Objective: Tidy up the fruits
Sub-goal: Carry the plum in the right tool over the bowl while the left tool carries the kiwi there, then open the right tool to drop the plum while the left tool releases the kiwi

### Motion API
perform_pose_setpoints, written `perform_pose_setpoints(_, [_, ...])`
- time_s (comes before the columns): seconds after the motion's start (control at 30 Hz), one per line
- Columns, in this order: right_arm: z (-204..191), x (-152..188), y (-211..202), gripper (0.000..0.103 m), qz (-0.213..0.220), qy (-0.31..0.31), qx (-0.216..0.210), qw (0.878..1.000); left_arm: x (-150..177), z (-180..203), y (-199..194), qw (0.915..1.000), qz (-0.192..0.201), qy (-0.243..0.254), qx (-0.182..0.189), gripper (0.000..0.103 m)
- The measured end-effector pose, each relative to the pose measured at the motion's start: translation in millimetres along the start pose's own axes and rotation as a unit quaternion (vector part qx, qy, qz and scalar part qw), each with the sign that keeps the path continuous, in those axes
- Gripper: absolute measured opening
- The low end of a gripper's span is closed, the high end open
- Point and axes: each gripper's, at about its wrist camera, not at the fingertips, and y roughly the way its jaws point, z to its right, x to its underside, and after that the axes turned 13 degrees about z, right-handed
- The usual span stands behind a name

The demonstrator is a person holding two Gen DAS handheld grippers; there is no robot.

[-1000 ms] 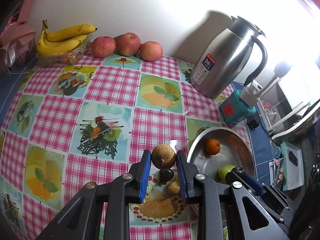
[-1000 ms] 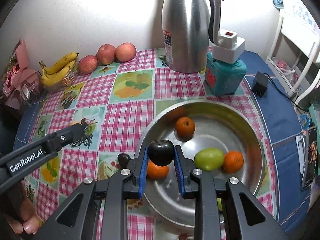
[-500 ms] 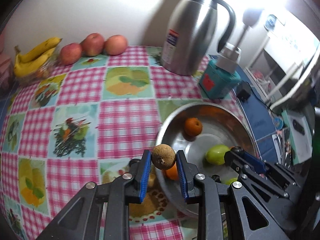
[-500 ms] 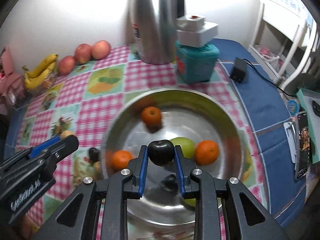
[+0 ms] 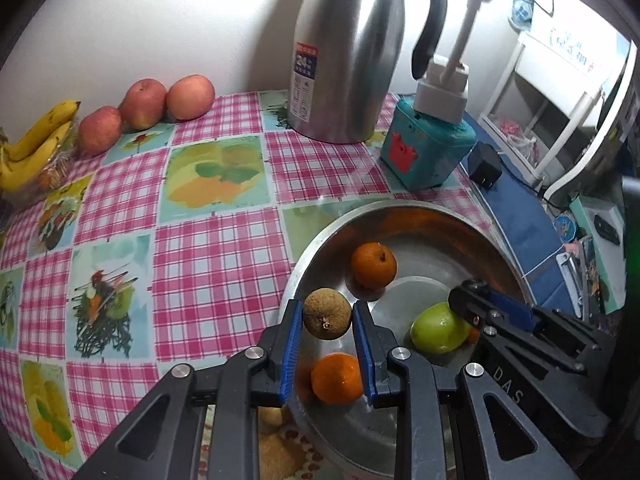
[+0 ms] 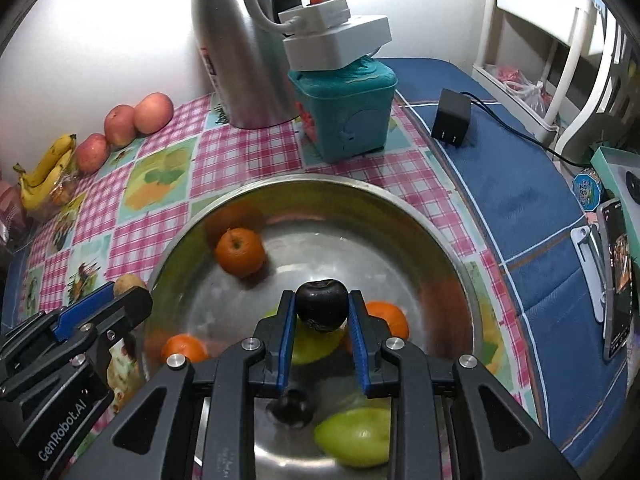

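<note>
We see a steel basin (image 6: 460,280) on the worktop (image 5: 208,256) holding oranges (image 6: 240,252) and green fruit (image 6: 356,436), left tool (image 5: 327,322) clamping a brown kiwi (image 5: 327,312) over its rim, right tool (image 6: 322,314) gripping a dark plum (image 6: 322,306) above its middle.

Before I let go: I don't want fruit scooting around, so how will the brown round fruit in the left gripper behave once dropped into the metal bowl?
The brown fruit looks nearly round, so it will probably roll. The metal bowl has smooth, sloping walls, so it would likely settle toward the middle, perhaps bumping the orange below it. Its skin looks rough and matte, so the left gripper probably holds it securely.
</note>
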Motion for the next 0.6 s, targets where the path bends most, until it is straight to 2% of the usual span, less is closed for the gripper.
perform_pose_setpoints(0.2, [1,-6,6,0.027,0.011,0.012,0.001,1.0,6,13,10,0.9997,-0.003,0.026,0.002,0.028])
perform_pose_setpoints(0.37, [4,-5,11,0.027,0.007,0.019,0.009,1.0,13,15,18,0.9995,-0.016,0.026,0.001,0.028])
perform_pose_setpoints(0.6, [7,-5,12,0.029,0.003,0.019,0.017,1.0,10,13,13,0.9997,-0.011,0.02,0.003,0.028])
